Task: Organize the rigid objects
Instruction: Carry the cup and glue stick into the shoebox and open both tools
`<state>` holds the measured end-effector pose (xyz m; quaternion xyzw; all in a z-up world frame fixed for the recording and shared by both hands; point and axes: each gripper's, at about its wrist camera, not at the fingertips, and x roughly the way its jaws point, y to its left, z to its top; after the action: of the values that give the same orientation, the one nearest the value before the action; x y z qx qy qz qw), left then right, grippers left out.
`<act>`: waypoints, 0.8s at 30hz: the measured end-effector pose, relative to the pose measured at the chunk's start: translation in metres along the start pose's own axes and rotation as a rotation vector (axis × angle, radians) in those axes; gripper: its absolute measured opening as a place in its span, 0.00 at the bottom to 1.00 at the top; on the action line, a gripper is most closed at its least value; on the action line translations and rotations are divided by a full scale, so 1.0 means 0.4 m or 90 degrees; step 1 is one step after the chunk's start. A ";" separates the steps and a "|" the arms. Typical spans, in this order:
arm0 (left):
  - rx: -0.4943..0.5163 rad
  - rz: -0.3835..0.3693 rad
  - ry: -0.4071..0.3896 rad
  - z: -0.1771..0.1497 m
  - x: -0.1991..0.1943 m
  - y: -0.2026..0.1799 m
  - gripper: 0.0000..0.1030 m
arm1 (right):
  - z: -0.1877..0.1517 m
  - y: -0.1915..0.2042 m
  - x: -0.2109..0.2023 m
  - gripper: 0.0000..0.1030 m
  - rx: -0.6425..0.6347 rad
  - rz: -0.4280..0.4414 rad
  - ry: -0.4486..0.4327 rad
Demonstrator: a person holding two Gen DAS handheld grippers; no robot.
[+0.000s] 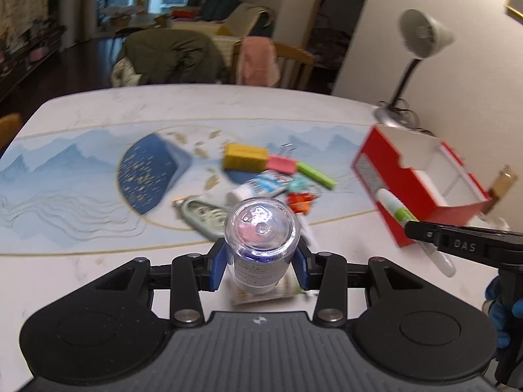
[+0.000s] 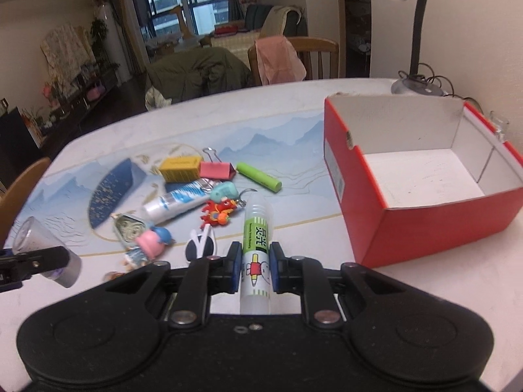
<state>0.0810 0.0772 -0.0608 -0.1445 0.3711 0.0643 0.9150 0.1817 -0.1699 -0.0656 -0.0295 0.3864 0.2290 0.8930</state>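
My left gripper [image 1: 261, 261] is shut on a clear plastic bottle [image 1: 261, 232] and holds it above the table; the bottle also shows at the left of the right wrist view [image 2: 42, 248]. My right gripper [image 2: 255, 268] is shut on a white and green glue stick [image 2: 256, 254], which also shows in the left wrist view [image 1: 397, 210]. The open red box [image 2: 425, 222] with a white inside stands to the right; it also shows in the left wrist view [image 1: 421, 179]. A pile of small objects lies mid-table: a yellow block [image 2: 179, 169], a pink binder clip [image 2: 217, 170], a green stick [image 2: 258, 176], a tube [image 2: 179, 202].
A red toy keychain [image 2: 220, 214], a teal item [image 2: 225, 191], a pink and blue figure [image 2: 152, 241] and a black and white clip [image 2: 201, 245] lie in the pile. A desk lamp [image 1: 421, 42] stands behind the box. Chairs [image 2: 313, 55] line the table's far edge.
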 end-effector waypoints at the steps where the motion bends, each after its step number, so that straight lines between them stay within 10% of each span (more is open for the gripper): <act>1: 0.007 -0.007 -0.002 0.004 -0.010 -0.014 0.40 | 0.000 -0.001 -0.016 0.16 0.001 0.000 -0.004; 12: 0.080 -0.064 -0.017 0.066 -0.031 -0.181 0.40 | 0.048 -0.072 -0.116 0.16 0.008 -0.005 -0.055; 24: 0.125 -0.097 0.013 0.169 0.167 -0.451 0.40 | 0.146 -0.330 -0.064 0.16 0.012 -0.038 -0.058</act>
<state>0.2141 -0.0725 -0.0221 -0.0825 0.3730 -0.0434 0.9231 0.2631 -0.2841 -0.0231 -0.0220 0.3464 0.1996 0.9163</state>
